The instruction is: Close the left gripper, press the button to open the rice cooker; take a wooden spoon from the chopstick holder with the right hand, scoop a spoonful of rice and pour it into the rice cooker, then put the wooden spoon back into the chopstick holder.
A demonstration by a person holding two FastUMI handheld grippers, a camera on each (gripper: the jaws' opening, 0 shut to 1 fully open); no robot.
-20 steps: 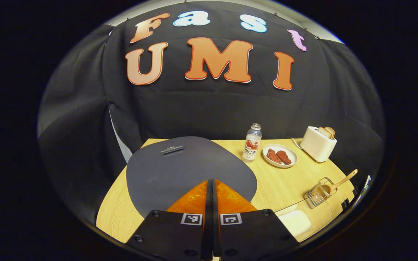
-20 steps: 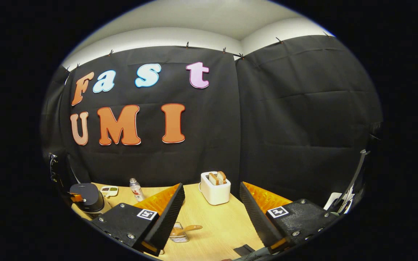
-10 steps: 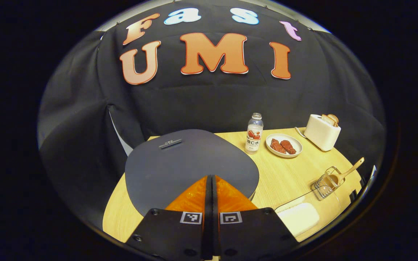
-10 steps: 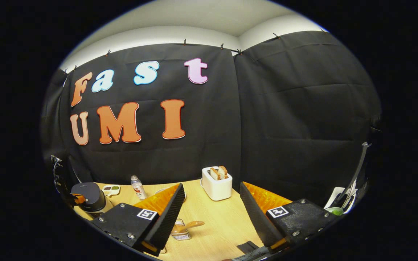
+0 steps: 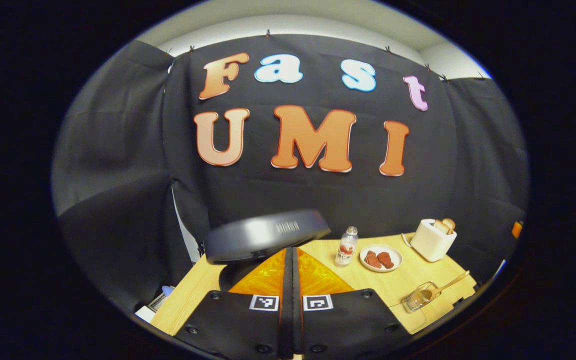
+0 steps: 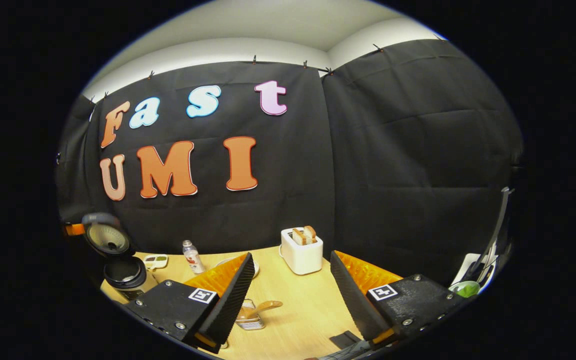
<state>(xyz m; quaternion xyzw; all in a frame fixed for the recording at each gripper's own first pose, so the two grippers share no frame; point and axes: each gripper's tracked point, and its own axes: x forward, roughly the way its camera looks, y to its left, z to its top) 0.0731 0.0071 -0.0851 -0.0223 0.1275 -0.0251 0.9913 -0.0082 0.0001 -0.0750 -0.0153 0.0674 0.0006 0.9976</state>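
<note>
Now we are holding the left gripper [image 5: 290,260] with its two orange fingers pressed flat together, gripping nothing, right in front of the rice cooker [image 5: 263,240]. Its dark lid [image 5: 266,234] is standing raised just above our fingertips, and in the right gripper view the lid [image 6: 105,237] is tilting up over the open pot [image 6: 124,275] at the table's far left. We are keeping the right gripper [image 6: 290,280] spread wide and empty above the wooden table [image 6: 293,305]. Between and below its fingers the wire chopstick holder [image 6: 249,320] is sitting with the wooden spoon [image 6: 263,306] leaning out of it — untouched. Beyond it we are seeing a white toaster [image 6: 302,252] with bread, a small bottle [image 6: 191,256], and in the left gripper view a plate [image 5: 381,257] of reddish food.
</note>
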